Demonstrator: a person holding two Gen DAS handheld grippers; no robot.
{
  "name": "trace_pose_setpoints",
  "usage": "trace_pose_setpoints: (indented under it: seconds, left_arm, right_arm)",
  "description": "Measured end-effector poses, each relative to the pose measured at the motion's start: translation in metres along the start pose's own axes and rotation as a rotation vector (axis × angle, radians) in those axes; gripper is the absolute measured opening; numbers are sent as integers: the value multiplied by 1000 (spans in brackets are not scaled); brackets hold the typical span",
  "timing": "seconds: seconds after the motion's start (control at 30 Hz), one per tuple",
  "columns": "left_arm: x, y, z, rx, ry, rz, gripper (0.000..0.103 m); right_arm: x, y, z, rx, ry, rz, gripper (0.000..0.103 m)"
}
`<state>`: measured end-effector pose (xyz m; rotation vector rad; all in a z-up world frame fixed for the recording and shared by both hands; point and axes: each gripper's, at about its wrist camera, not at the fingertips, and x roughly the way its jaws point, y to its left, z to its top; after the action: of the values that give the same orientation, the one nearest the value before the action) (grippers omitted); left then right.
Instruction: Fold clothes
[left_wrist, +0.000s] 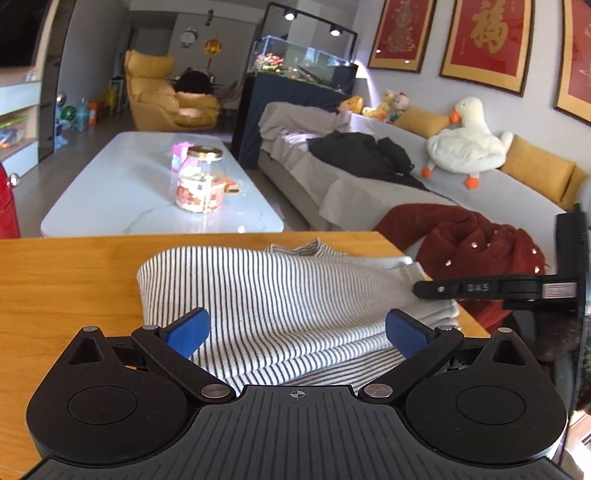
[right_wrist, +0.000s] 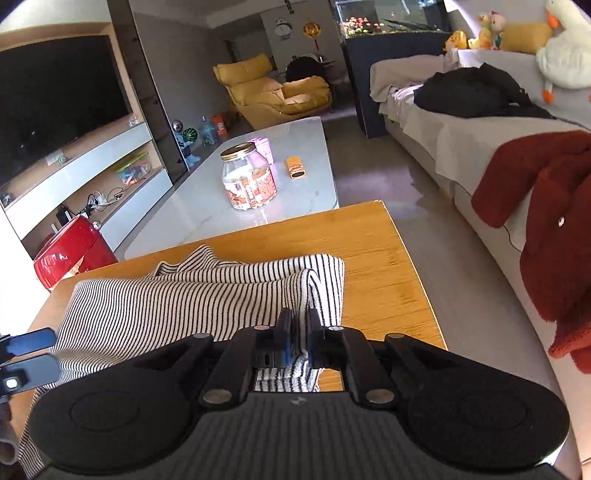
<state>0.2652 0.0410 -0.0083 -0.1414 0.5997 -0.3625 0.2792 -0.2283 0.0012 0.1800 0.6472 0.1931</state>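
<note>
A black-and-white striped garment (left_wrist: 280, 295) lies partly folded in layers on the wooden table (left_wrist: 66, 284). My left gripper (left_wrist: 297, 332) is open, its blue pads spread wide over the garment's near edge, holding nothing. My right gripper (right_wrist: 298, 334) is shut on a fold of the striped garment (right_wrist: 207, 291) near its right side, with cloth pinched between the pads. The right gripper also shows in the left wrist view (left_wrist: 480, 290) at the garment's right edge. The left gripper's blue pads (right_wrist: 33, 350) show at the left edge of the right wrist view.
A red fuzzy garment (right_wrist: 546, 206) hangs over the sofa edge to the right of the table. A white coffee table (right_wrist: 258, 184) with a glass jar (right_wrist: 248, 177) stands beyond. A black garment (left_wrist: 362, 155) and plush goose (left_wrist: 465, 140) lie on the sofa.
</note>
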Motion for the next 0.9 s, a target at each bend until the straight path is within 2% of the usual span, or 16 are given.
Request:
trace_pose_setpoints:
  seconds: [0.03, 0.07, 0.1, 0.17, 0.23, 0.33, 0.4, 0.47, 0.7, 0.9]
  left_arm:
    - [7, 2, -2, -6, 10, 9, 103]
    - [13, 4, -5, -6, 15, 18, 103]
    - [15, 4, -7, 1, 16, 25, 103]
    - [15, 1, -8, 25, 15, 35, 103]
    - [15, -1, -8, 39, 22, 47, 103]
    - [16, -3, -9, 54, 28, 59, 103]
    - [15, -2, -9, 54, 30, 57, 103]
    - [14, -1, -10, 53, 32, 52, 103]
    - [15, -2, -10, 67, 43, 65, 103]
    - [4, 4, -14, 60, 44, 57, 103]
  right_arm:
    - [-7, 5, 1, -28, -20, -3, 32]
    - [-16, 10, 3, -59, -52, 4, 56]
    - [-24, 16, 4, -88, -82, 13, 69]
    - [-36, 26, 7, -136, -132, 43, 74]
    - [-35, 34, 12, -139, -136, 100, 79]
    - [-19, 37, 12, -82, -89, 181, 88]
    - [0, 33, 6, -11, -24, 193, 95]
    - [11, 32, 0, 6, -18, 204, 103]
    - [15, 45, -4, -60, -8, 160, 103]
    - [14, 56, -7, -94, 12, 172, 103]
